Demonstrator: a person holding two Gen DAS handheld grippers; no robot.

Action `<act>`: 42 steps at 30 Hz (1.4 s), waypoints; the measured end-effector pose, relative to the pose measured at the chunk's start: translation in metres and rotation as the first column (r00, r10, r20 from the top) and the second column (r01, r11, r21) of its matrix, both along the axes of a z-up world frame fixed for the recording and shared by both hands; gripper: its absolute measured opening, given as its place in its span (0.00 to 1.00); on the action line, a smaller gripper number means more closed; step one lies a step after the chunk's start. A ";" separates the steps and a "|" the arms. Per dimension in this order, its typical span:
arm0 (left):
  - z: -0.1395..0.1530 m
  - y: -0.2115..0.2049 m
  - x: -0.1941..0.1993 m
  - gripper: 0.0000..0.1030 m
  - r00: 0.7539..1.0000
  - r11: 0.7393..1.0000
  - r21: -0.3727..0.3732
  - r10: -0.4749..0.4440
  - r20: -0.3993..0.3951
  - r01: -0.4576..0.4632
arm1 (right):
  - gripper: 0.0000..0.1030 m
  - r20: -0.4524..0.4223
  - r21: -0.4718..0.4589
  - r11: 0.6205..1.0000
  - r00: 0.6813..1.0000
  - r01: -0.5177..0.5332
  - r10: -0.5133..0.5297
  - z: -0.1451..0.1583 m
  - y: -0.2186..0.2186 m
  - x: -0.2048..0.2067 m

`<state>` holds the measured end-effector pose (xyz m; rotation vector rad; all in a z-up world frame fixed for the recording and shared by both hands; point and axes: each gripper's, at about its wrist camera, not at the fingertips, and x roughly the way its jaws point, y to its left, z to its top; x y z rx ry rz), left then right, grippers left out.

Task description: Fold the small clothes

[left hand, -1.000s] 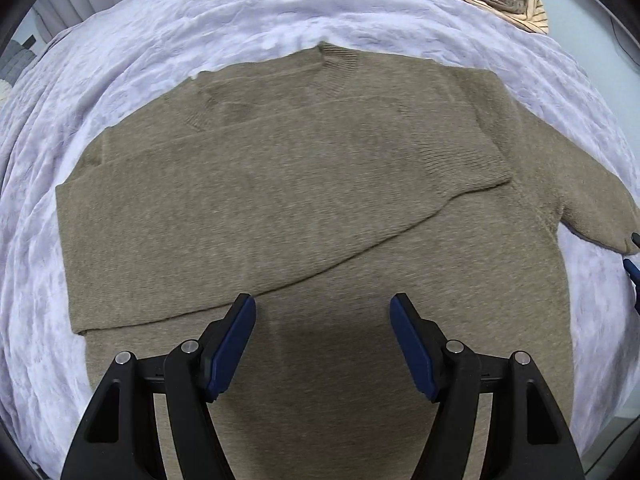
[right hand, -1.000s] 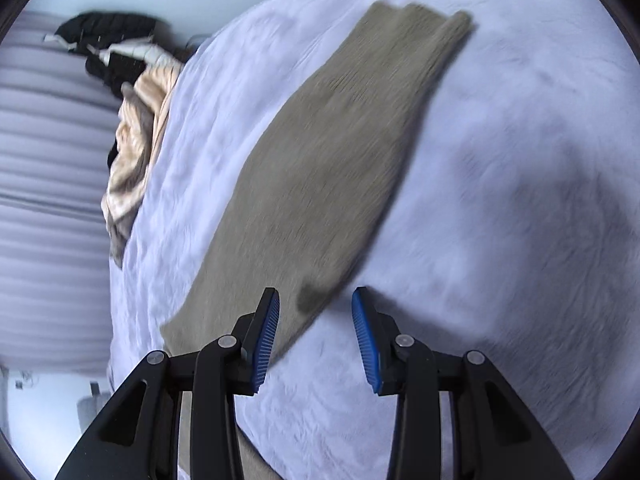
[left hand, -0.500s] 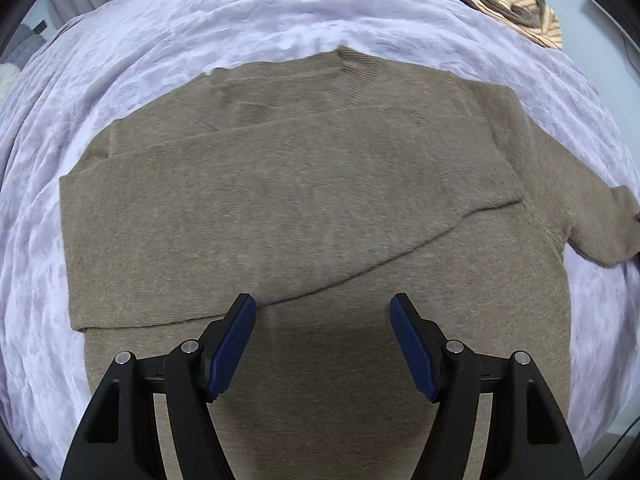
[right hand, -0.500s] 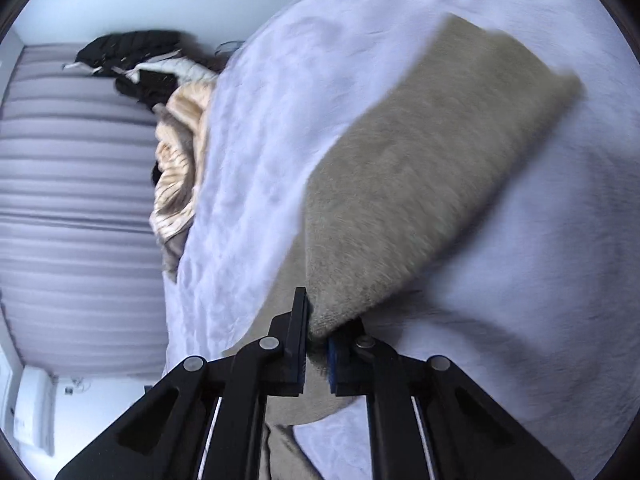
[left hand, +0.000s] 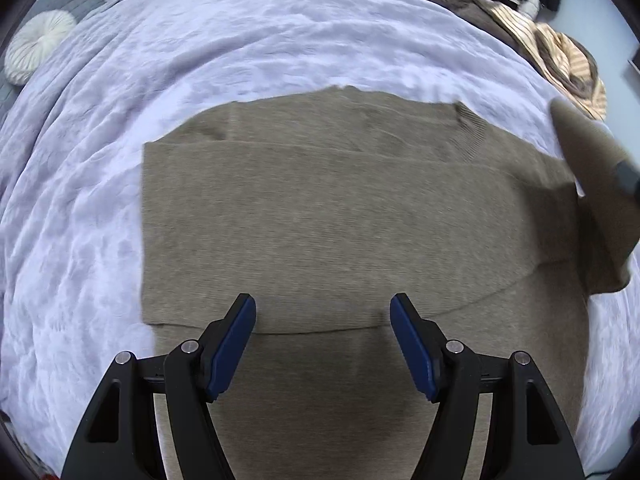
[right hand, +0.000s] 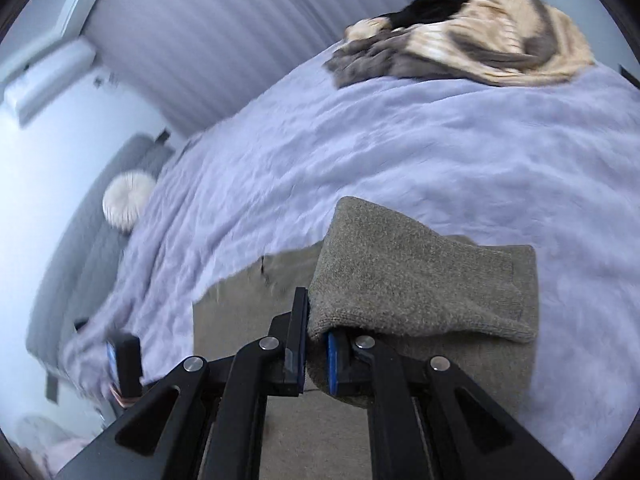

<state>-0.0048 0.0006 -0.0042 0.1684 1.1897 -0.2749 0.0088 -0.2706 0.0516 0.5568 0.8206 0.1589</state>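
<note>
A taupe knit sweater (left hand: 340, 232) lies flat on the lavender bedspread (left hand: 200, 60), its left sleeve folded across the chest. My left gripper (left hand: 323, 344) is open and empty, hovering over the sweater's lower body. My right gripper (right hand: 318, 350) is shut on the right sleeve (right hand: 420, 280) and holds it lifted above the sweater body (right hand: 240, 320). In the left wrist view the raised sleeve (left hand: 596, 184) hangs at the right edge. The left gripper (right hand: 124, 364) shows blurred at the lower left of the right wrist view.
A heap of beige, grey and black clothes (right hand: 480, 40) lies at the bed's far corner, also in the left wrist view (left hand: 552, 40). A round white cushion (left hand: 38, 46) sits on grey pillows at the head. Curtains (right hand: 240, 40) hang behind the bed.
My right gripper shut on the right sleeve and lifted it up and inward over the sweater. My left gripper stayed open and shifted its view to the right.
</note>
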 end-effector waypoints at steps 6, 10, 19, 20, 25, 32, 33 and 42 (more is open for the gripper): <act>-0.007 0.035 0.006 0.69 0.998 0.998 -0.008 0.067 -0.016 -0.068 | 0.28 -0.278 -0.031 0.995 0.957 -0.093 0.081 -0.083 0.078 0.048; -0.010 0.049 0.012 0.69 0.996 0.996 -0.019 0.083 -0.020 -0.084 | 0.63 -0.283 0.015 0.999 0.958 -0.047 0.049 -0.098 0.076 0.040; 0.000 0.078 0.019 0.69 0.995 0.961 -0.265 0.056 -0.082 -0.076 | 0.18 -0.234 0.271 0.915 0.943 0.298 -0.237 -0.075 0.030 0.018; 0.001 0.080 0.021 0.69 0.994 0.942 -0.329 0.041 -0.105 -0.073 | 0.12 -0.217 0.242 0.935 0.954 0.259 -0.208 -0.070 0.037 0.026; -0.005 0.079 0.031 0.69 0.980 0.847 -0.526 -0.038 -0.195 -0.071 | 0.11 -0.159 0.030 0.995 0.982 -0.096 0.099 -0.048 0.112 0.059; -0.033 0.074 0.037 0.69 0.955 0.831 -0.537 -0.022 -0.297 -0.148 | 0.50 -0.287 -0.038 0.953 0.917 -0.299 0.277 -0.074 0.171 0.059; -0.033 0.070 0.037 0.69 0.956 0.838 -0.528 -0.026 -0.293 -0.139 | 0.50 -0.282 -0.007 0.960 0.921 -0.281 0.268 -0.074 0.166 0.053; -0.033 0.041 0.054 0.69 0.958 0.867 -0.475 0.010 -0.287 -0.151 | 0.51 -0.312 0.238 0.962 0.948 0.136 -0.057 -0.085 0.038 -0.041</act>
